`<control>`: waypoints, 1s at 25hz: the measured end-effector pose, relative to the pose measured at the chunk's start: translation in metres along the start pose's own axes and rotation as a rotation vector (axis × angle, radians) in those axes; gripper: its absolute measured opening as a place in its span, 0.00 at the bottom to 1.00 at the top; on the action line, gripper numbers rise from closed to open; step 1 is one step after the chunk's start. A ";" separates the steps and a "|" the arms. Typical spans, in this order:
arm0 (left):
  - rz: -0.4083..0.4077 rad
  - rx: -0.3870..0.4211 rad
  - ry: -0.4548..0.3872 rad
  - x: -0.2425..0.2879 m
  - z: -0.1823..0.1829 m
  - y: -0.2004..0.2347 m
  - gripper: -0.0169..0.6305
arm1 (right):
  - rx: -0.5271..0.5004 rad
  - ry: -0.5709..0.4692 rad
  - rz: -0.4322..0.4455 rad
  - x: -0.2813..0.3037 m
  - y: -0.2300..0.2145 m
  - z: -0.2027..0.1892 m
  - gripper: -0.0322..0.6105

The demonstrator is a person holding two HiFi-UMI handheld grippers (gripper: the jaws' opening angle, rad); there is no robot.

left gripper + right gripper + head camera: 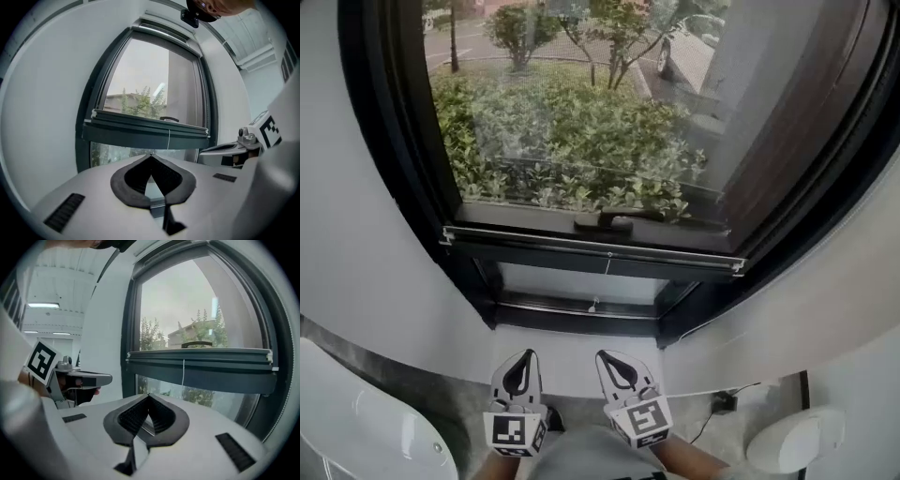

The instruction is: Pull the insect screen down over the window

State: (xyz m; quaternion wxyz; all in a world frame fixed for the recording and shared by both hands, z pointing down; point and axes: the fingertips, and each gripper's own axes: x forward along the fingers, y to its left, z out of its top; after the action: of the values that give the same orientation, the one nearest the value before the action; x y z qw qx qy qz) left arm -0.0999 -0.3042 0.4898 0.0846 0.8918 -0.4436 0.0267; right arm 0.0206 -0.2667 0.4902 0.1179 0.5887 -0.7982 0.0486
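At the lower left of the head view a white basin (352,427) is seen, of which only a curved rim and a smooth inner wall are shown; what it contains cannot be told. At the lower right a second rounded white fixture (792,441) is partly shown, and a dark cable (712,412) is laid on the floor just beside it.

The window (394,141) is framed in black. The insect screen (572,122) is drawn down over most of the pane, and bushes (581,155) and a car (689,52) are seen through it. Its bottom bar (591,246) is stopped partway down, short of the lower frame, so that a strip of uncovered glass is left beneath it. A black handle (602,223) is seen just above the bar, and a thin white cord (183,371) is hung from the bar's middle.

The left tool (526,356) is held low, below the sill and well apart from the bar. It is clenched, tips pressed together, and nothing is gripped or touched by it. The right tool (606,357) is held just beside it at the same height, likewise clenched and empty, with the cord and bar well above it.
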 end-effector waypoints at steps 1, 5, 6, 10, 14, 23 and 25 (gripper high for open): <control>0.026 0.007 0.001 -0.005 0.000 -0.002 0.05 | -0.008 -0.011 0.030 -0.002 0.005 0.000 0.06; 0.120 0.018 -0.003 -0.022 -0.005 -0.033 0.05 | -0.041 -0.056 0.128 -0.022 0.007 0.000 0.06; 0.146 0.017 -0.002 -0.026 -0.008 -0.045 0.05 | -0.045 -0.071 0.154 -0.029 0.006 -0.001 0.06; 0.268 -0.020 -0.002 -0.049 -0.028 -0.088 0.05 | -0.070 -0.102 0.261 -0.061 -0.003 -0.016 0.06; 0.392 -0.005 0.015 -0.087 -0.041 -0.114 0.05 | -0.045 -0.102 0.334 -0.087 -0.009 -0.028 0.06; 0.612 0.019 0.032 -0.160 -0.040 -0.129 0.05 | -0.064 -0.171 0.485 -0.125 0.031 -0.027 0.06; 0.649 0.025 0.041 -0.180 -0.046 -0.130 0.05 | -0.066 -0.176 0.522 -0.131 0.048 -0.029 0.06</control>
State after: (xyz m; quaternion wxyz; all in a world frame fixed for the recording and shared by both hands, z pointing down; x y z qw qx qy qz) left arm -0.1040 -0.0779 0.4961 0.0696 0.7043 -0.7024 0.0758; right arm 0.0151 -0.1242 0.4889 0.0507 0.3611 -0.9311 0.0002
